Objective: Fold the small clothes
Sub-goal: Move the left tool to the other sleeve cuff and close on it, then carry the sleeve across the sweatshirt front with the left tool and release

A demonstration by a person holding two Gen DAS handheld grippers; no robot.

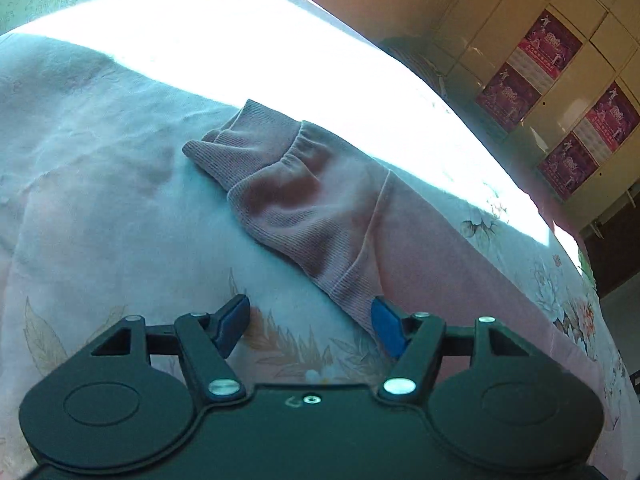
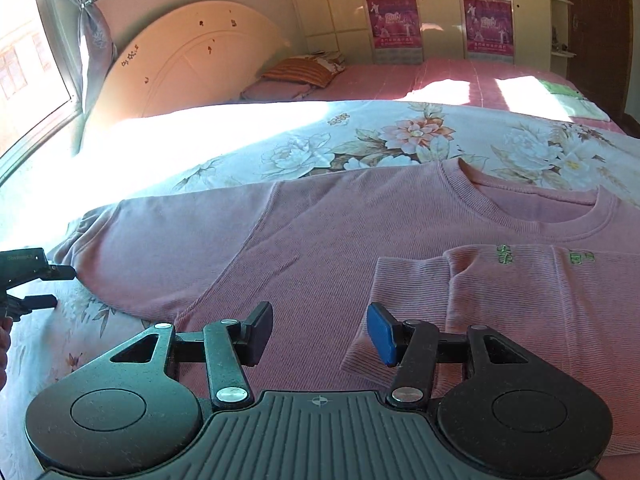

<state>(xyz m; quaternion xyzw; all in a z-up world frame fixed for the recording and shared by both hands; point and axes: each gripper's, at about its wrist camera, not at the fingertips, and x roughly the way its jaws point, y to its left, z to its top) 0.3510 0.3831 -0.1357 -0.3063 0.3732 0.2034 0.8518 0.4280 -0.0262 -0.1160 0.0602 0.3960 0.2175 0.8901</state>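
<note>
A pink ribbed sweater [image 2: 304, 240] lies flat on the floral bedsheet [image 2: 360, 136], neck to the right. One sleeve is folded across its chest, cuff [image 2: 404, 296] near my right gripper. The other sleeve stretches left; its cuff [image 1: 248, 140] shows in the left wrist view. My left gripper [image 1: 310, 326] is open and empty just before that sleeve's edge, its right fingertip [image 1: 386, 326] at the fabric. It also shows in the right wrist view [image 2: 40, 284]. My right gripper [image 2: 320, 332] is open and empty over the sweater's lower body.
A pale headboard [image 2: 188, 64] stands at the back left, with a striped pillow [image 2: 300, 72] and a pink blanket [image 2: 440, 76] beyond. Wardrobe doors with red posters [image 2: 394, 20] line the back wall. A window and curtain [image 2: 92, 36] are at left. Strong sun glares on the sheet.
</note>
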